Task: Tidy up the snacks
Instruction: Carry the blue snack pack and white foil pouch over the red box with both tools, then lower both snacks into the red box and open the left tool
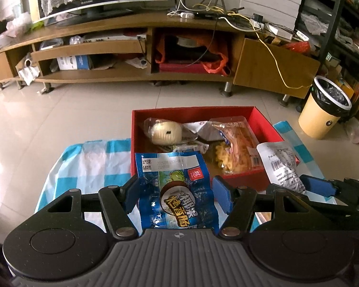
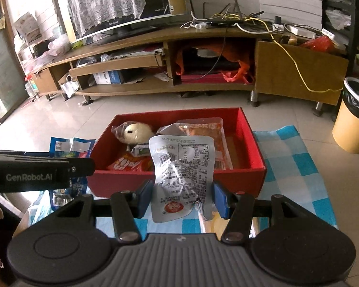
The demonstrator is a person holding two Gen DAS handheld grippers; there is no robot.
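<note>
**Box crowded left and centre, gap at right**

Red box dead ahead of both claws; near wall stands in the way at low height. Inside: wrapped bun far left, orange packet centre, red packet near left. Bare floor strip along right wall. Checked cloth open to the right. Left gripper crowds the left flank.

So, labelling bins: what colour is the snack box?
Red box, clearest in the right wrist view.

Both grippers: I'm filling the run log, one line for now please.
left gripper: blue packet | right gripper: silver pouch | red box: ahead
</note>
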